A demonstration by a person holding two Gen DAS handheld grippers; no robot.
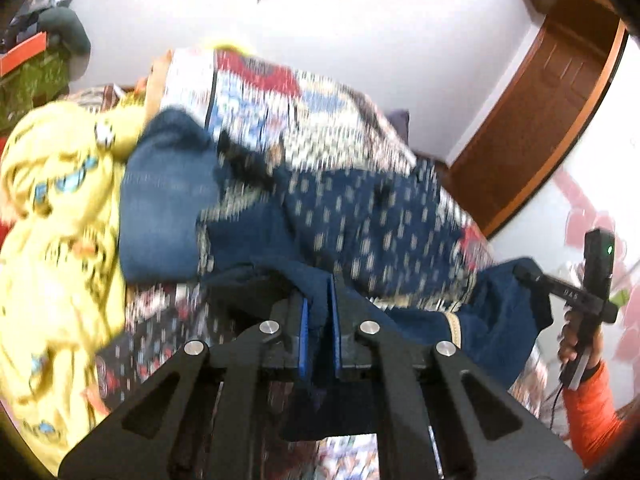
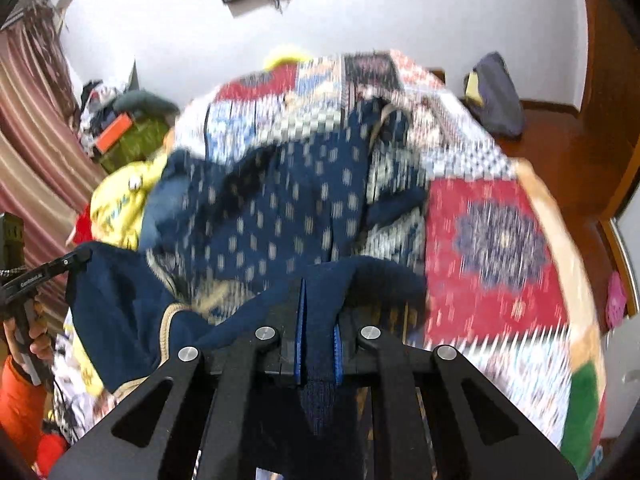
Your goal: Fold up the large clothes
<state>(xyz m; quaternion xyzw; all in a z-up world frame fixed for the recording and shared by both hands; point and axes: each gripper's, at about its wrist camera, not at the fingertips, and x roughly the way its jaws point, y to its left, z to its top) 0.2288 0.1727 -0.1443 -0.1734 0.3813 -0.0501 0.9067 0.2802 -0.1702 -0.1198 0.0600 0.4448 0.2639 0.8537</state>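
A large navy garment with pale dots (image 1: 360,216) lies spread over the patchwork bed quilt (image 1: 256,92); it also shows in the right wrist view (image 2: 272,216). My left gripper (image 1: 319,312) is shut on a navy edge of it. My right gripper (image 2: 319,320) is shut on another navy edge, with cloth hanging between the blue pads (image 2: 301,340). Each gripper shows in the other's view: the right gripper (image 1: 524,270) at the right, the left gripper (image 2: 82,257) at the left. The cloth stretches between them. Both views are motion-blurred.
A yellow printed cloth (image 1: 52,240) is heaped at the bed's left. A green box with an orange lid (image 2: 124,136) stands beyond it. A wooden door (image 1: 540,120) is at the right. A dark bag (image 2: 496,92) leans by the wall. Striped curtains (image 2: 28,120) hang at left.
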